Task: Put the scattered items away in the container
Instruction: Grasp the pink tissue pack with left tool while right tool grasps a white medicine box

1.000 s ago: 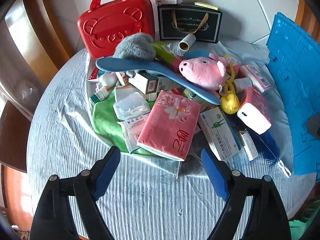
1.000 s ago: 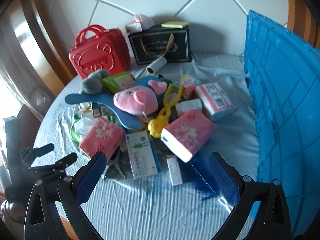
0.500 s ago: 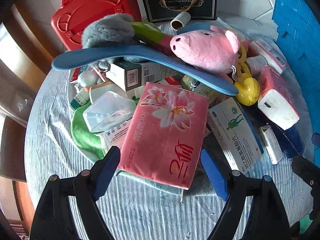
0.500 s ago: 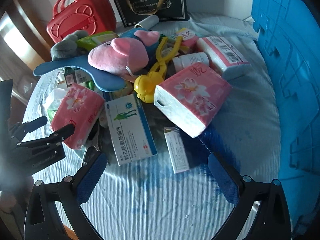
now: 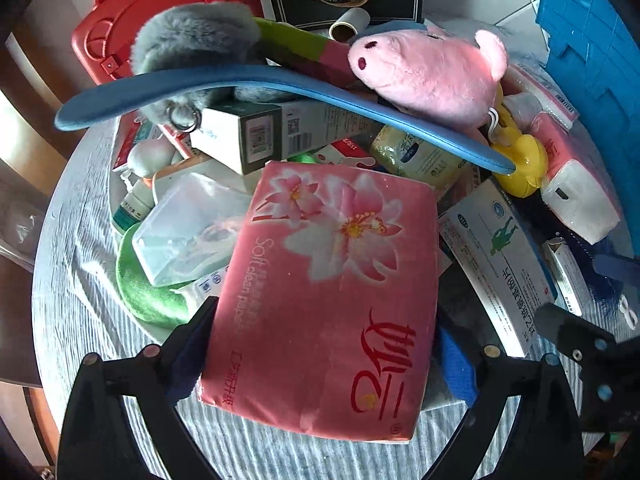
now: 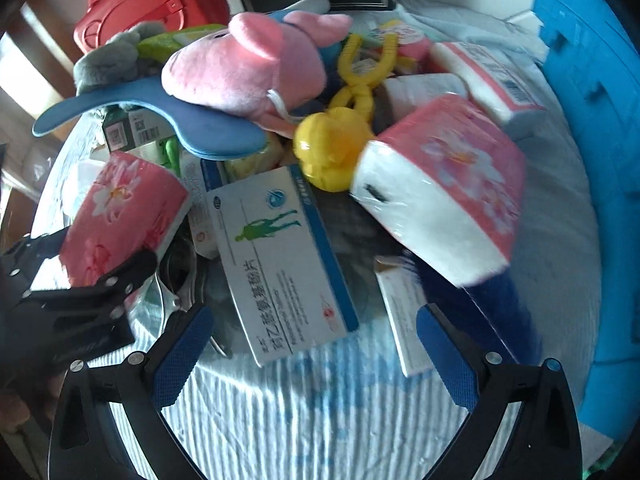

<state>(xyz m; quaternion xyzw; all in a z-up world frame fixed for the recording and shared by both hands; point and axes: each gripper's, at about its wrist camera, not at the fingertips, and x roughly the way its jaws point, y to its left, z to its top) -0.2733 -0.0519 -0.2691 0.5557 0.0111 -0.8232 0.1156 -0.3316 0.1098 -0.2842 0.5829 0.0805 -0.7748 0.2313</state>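
nothing tidied yet: pile heaped on the surface, from pink tissue pack at left through medicine box to second tissue pack, blue container far right. left gripper pitched steeply down, fingers opening astride the pink pack, not pressing. right gripper likewise pitched down, fingers wide, flanking the box's near end, ungripped.
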